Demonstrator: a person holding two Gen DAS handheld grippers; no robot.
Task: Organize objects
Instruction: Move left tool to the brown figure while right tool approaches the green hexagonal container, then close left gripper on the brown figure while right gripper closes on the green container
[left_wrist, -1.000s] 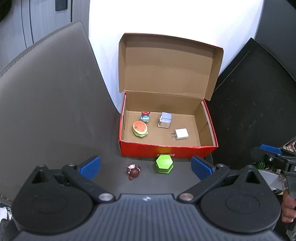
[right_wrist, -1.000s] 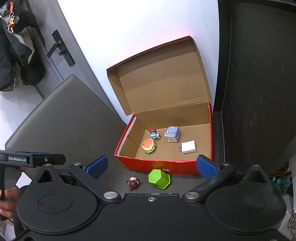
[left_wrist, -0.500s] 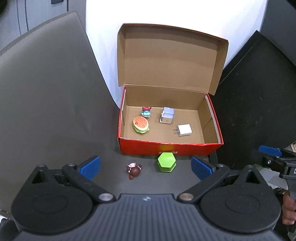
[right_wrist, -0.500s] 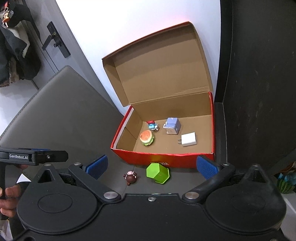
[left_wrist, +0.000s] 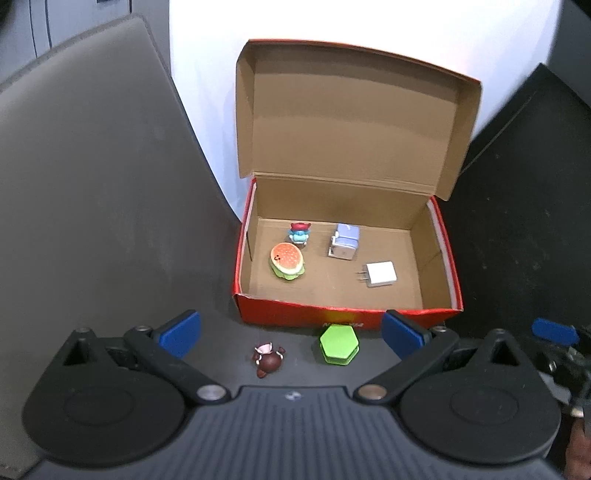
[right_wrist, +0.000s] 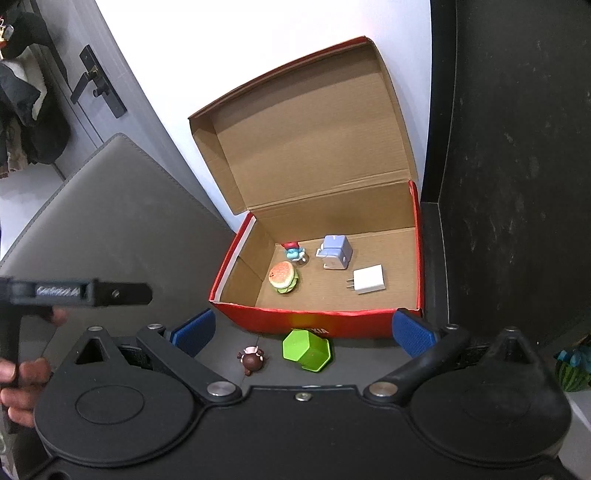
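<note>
An open red cardboard box (left_wrist: 347, 318) (right_wrist: 317, 322) stands on the dark surface with its lid up. Inside lie a burger toy (left_wrist: 286, 261) (right_wrist: 283, 277), a small blue figure (left_wrist: 300, 232) (right_wrist: 294, 252), a lilac cube (left_wrist: 345, 240) (right_wrist: 334, 252) and a white charger (left_wrist: 379, 274) (right_wrist: 367, 280). In front of the box sit a green hexagonal block (left_wrist: 338, 345) (right_wrist: 306, 350) and a small brown figure (left_wrist: 268, 360) (right_wrist: 252, 359). My left gripper (left_wrist: 290, 329) is open above them, holding nothing. My right gripper (right_wrist: 303, 327) is open too, likewise holding nothing.
A grey chair back (left_wrist: 85, 177) (right_wrist: 110, 214) rises on the left and a black panel (left_wrist: 524, 206) (right_wrist: 517, 166) on the right. A white wall stands behind the box. A door with a handle (right_wrist: 96, 84) is at far left. A hand (right_wrist: 22, 384) holds the left tool.
Both grippers have drifted forward toward the box, which sits lower in the views. The objects have not moved and both grippers stay open.
</note>
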